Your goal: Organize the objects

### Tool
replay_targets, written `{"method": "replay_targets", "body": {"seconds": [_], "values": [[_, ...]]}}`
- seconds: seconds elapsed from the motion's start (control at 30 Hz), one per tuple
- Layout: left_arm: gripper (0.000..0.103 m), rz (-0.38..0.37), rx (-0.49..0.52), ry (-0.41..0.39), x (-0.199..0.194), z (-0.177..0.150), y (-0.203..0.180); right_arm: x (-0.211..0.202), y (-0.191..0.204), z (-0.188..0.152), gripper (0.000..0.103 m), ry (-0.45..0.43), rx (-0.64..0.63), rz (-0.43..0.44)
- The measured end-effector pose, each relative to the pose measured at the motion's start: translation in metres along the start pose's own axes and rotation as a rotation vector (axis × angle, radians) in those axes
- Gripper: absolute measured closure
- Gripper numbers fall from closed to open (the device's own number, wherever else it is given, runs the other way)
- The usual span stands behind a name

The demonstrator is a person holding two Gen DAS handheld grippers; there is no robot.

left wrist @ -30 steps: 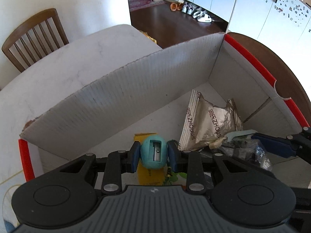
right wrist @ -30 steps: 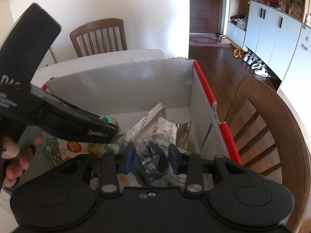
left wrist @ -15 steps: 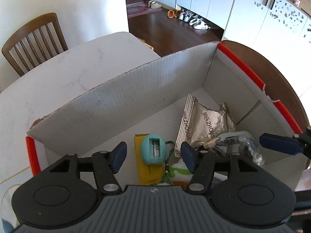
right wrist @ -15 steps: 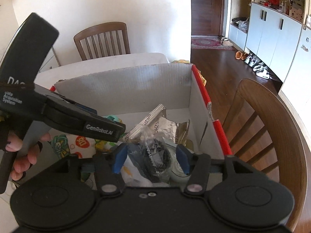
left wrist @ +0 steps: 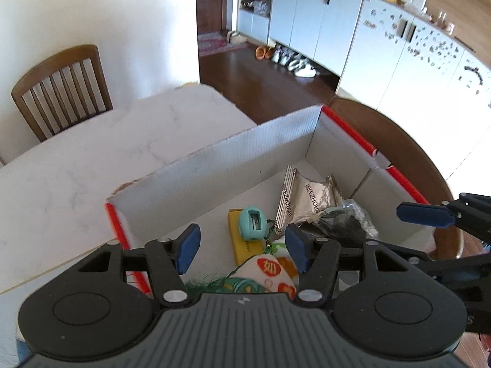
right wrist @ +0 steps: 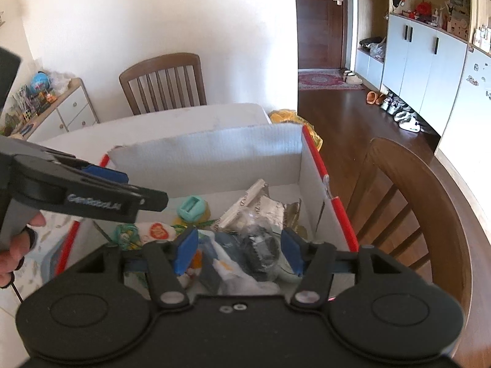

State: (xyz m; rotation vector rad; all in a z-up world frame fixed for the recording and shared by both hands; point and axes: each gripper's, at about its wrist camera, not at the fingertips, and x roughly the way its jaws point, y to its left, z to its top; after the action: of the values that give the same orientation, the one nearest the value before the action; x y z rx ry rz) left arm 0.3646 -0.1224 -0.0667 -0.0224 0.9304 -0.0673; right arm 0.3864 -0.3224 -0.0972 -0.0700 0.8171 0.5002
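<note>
Inside the white cardboard box (left wrist: pixel 221 165) with red-taped edges, a teal pencil sharpener (left wrist: pixel 252 223) lies on a yellow packet (left wrist: pixel 242 245), at about twelve o'clock from the left gripper (left wrist: pixel 242 247). Its jaws stand apart and hold nothing. At two o'clock from the sharpener lies a crumpled silver foil packet (left wrist: pixel 310 202), and just beyond it at three o'clock a clear bag of dark contents (left wrist: pixel 346 225). A white pouch with orange printed circles (left wrist: pixel 267 271) sits at six o'clock, partly under the left gripper. The right gripper (right wrist: pixel 239 253) hovers over the clear bag, its jaws having just been opening; the blue pads stand clear of it. The box rests on a white marble-patterned table (left wrist: pixel 92 159), with a wooden chair (left wrist: pixel 61 89) at its far side.
</note>
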Motion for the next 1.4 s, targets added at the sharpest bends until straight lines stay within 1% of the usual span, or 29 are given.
{"method": "replay_targets", "body": {"seconds": [0.23, 0.33, 0.5, 0.53, 0.7, 0.9, 1.1, 1.17, 1.23, 1.3, 1.4], "values": [[0.043, -0.023, 0.019, -0.076, -0.046, -0.013, 0.015, -0.026, 0.025, 0.002, 0.04, -0.051, 0.015, 0.008], [0.043, -0.02, 0.043, -0.111, -0.065, -0.02, 0.018, -0.035, 0.038, 0.001, 0.035, -0.076, 0.024, 0.016], [0.042, -0.033, 0.062, -0.139, -0.089, -0.032, 0.029, -0.052, 0.055, -0.003, 0.032, -0.114, 0.045, 0.018], [0.039, -0.036, 0.065, -0.147, -0.094, -0.035, 0.032, -0.056, 0.059, -0.004, 0.03, -0.122, 0.05, 0.016], [0.033, -0.039, 0.089, -0.18, -0.112, -0.052, 0.043, -0.07, 0.077, -0.009, 0.025, -0.155, 0.054, 0.007], [0.019, -0.047, 0.106, -0.22, -0.13, -0.07, 0.052, -0.084, 0.096, -0.018, 0.019, -0.192, 0.056, 0.004], [0.018, -0.062, 0.097, -0.228, -0.137, -0.079, 0.058, -0.093, 0.108, -0.028, 0.013, -0.218, 0.063, -0.011], [0.017, -0.072, 0.09, -0.228, -0.139, -0.083, 0.061, -0.096, 0.109, -0.031, 0.008, -0.23, 0.073, -0.011], [0.009, -0.081, 0.082, -0.228, -0.139, -0.086, 0.064, -0.098, 0.11, -0.034, 0.006, -0.239, 0.082, -0.011], [0.005, -0.084, 0.08, -0.235, -0.14, -0.09, 0.066, -0.101, 0.11, -0.037, 0.004, -0.248, 0.088, -0.013], [0.003, -0.082, 0.085, -0.241, -0.141, -0.094, 0.066, -0.104, 0.111, -0.042, 0.002, -0.26, 0.106, -0.014]]}}
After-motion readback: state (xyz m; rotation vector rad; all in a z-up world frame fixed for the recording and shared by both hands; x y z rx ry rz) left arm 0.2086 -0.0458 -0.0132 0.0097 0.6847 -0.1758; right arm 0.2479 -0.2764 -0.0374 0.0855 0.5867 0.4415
